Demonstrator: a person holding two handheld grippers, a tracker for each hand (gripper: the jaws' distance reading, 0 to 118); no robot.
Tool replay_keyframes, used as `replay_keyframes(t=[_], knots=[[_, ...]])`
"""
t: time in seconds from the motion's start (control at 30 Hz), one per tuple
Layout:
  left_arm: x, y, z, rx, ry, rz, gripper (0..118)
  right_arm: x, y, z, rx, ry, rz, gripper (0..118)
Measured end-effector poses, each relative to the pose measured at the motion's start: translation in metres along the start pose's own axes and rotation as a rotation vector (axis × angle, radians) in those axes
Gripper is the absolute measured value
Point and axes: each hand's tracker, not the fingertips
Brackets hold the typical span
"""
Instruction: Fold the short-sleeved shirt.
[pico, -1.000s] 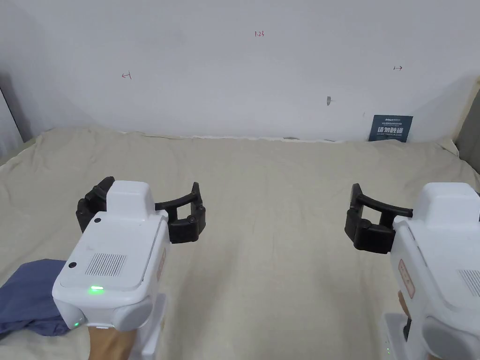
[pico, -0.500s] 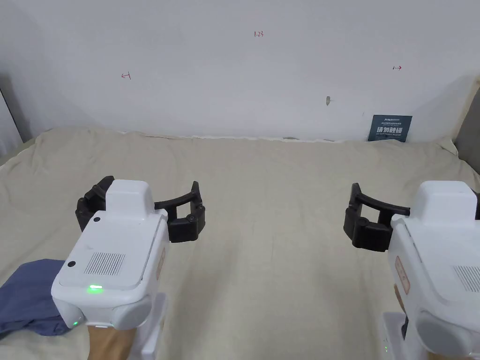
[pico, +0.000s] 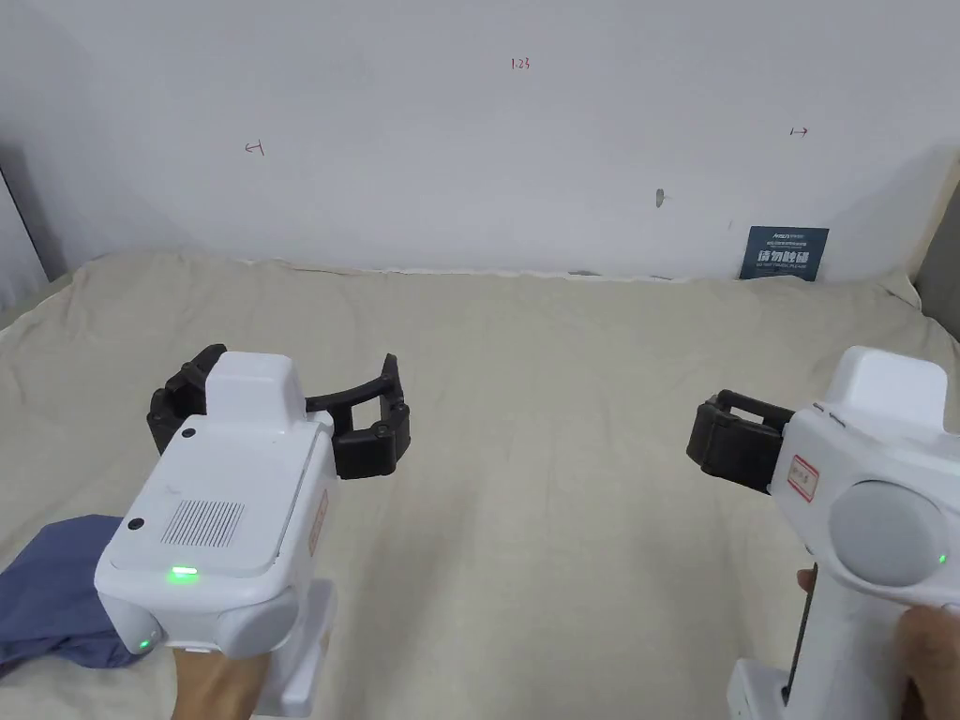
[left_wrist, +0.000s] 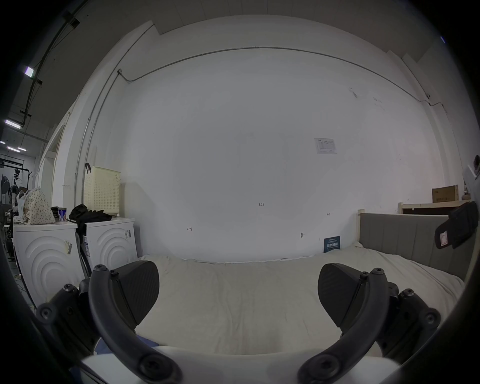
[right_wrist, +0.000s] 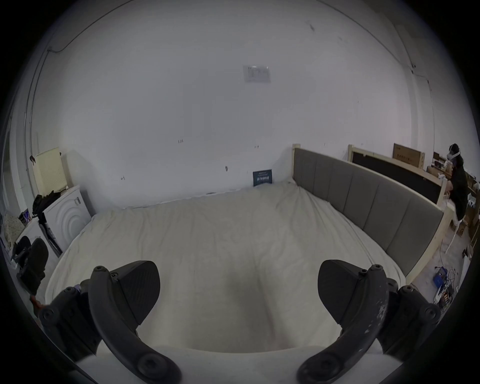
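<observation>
Left gripper (pico: 281, 412) and right gripper (right_wrist: 237, 293) both released, jaws wide, holding nothing, above bed (pico: 562, 450). Blue shirt (pico: 47, 591) bunched beside left gripper.

Mock bedroom in a workshop, bed (right_wrist: 207, 233) with grey headboard (right_wrist: 363, 197), washing machines (left_wrist: 109, 246) (two), cardboard boxes (right_wrist: 409, 156)

Ahead of your claws, a beige-sheeted bed (pico: 562, 394) meets a white wall (pico: 469, 141); a grey padded headboard (right_wrist: 363, 197) stands right, white washing machines (left_wrist: 109, 244) left.
</observation>
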Motion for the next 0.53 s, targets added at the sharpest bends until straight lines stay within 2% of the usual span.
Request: replay_keyframes(t=[0.53], knots=[[-0.0006,0.0013,0.0018,0.004,0.005,0.004,118,-0.0041,-0.0020,-0.0057,0.012,0.024,0.017,118]])
